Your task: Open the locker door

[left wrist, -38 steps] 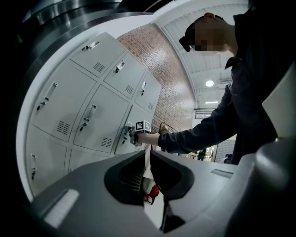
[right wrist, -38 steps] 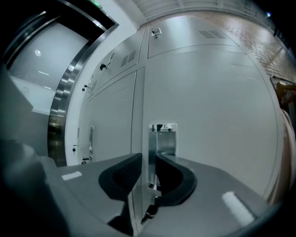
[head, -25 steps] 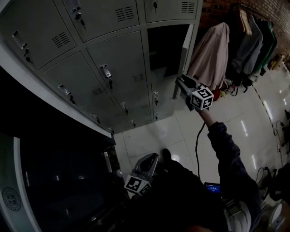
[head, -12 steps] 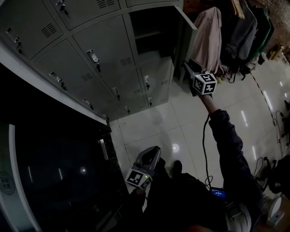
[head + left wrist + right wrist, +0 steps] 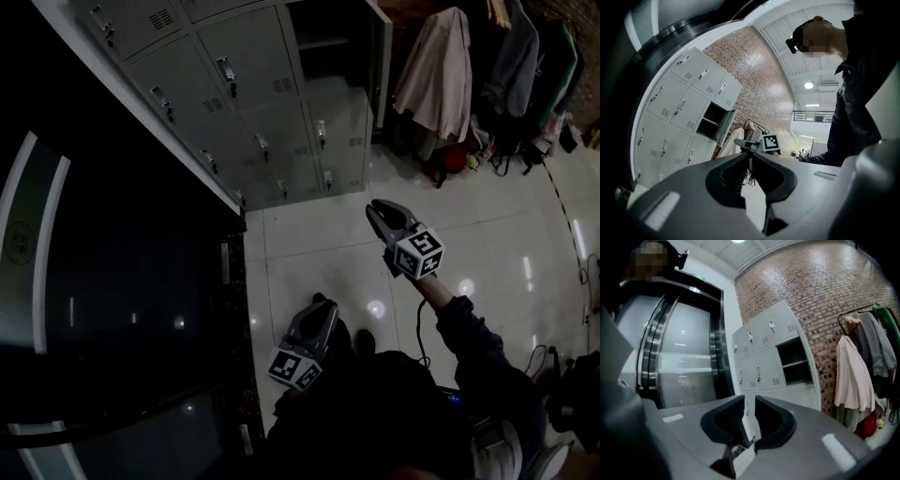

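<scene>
Grey steel lockers (image 5: pixel 272 112) stand in a block at the top of the head view, on a white tiled floor (image 5: pixel 319 253) that reflects the lamps. The locker door (image 5: pixel 380 56) of the upper compartment at the right end of the block is already open; it stands out from the front, and the dark inside with a shelf (image 5: pixel 323 33) shows beside it. I hold my right gripper (image 5: pixel 375 211) out over the floor, well apart from the lockers and below the open door, and it touches nothing. In the right gripper view its jaws are closing; only a narrow gap is between the fingertips (image 5: pixel 738 401), and in this gap I see only the far lockers, nothing is gripped. My left gripper (image 5: pixel 321 314) is low and close to my body, also over the tiles and far from the lockers. In the left gripper view its tips are together and hold nothing, and beyond them I see my right gripper with its marker cube (image 5: pixel 771 143). To the right of the lockers a pale coat (image 5: pixel 433 75) and some darker clothes (image 5: pixel 525 56) hang before a brick wall (image 5: pixel 825 291). To the left of the lockers there is a large dark glass front (image 5: pixel 112 281). My dark sleeve (image 5: pixel 478 347) runs from the right gripper back to me.
</scene>
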Tool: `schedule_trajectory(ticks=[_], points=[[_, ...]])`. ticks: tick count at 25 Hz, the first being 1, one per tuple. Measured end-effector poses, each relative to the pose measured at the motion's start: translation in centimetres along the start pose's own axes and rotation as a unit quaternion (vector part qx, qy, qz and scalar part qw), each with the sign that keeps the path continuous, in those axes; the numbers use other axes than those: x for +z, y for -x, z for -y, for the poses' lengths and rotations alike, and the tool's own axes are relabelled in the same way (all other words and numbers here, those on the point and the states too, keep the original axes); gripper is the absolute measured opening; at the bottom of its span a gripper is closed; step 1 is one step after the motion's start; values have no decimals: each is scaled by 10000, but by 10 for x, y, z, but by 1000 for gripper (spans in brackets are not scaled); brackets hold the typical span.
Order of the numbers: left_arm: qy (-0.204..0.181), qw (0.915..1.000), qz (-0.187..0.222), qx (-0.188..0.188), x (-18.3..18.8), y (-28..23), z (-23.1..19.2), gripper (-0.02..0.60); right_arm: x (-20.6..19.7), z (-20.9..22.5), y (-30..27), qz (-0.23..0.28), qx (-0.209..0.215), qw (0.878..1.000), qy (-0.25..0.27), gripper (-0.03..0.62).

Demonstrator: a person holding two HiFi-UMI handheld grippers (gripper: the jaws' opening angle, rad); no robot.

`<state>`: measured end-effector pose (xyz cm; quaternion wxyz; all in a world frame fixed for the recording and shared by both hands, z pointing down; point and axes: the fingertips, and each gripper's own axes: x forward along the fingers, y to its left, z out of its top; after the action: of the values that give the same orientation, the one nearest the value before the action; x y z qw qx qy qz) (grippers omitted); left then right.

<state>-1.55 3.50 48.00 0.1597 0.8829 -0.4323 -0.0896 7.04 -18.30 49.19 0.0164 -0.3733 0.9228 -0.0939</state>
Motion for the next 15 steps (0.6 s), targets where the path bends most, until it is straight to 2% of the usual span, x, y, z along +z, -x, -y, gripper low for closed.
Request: schedule_trajectory(ticks=[3, 7, 11, 15], points=[[52, 9999, -65, 73, -12, 22, 30, 46, 5, -70, 80, 272, 161, 9995, -29, 38], [-69, 9999, -73, 77, -12, 43, 52, 47, 13, -135, 154, 419, -16, 9988, 233, 13], [-190, 9998, 13, -27, -6, 64, 72, 46, 3, -183, 197, 290, -154, 9985, 427, 0], [-251, 9996, 41, -131, -2, 94, 85, 48, -12, -221, 206, 182, -159, 9992, 312, 0]])
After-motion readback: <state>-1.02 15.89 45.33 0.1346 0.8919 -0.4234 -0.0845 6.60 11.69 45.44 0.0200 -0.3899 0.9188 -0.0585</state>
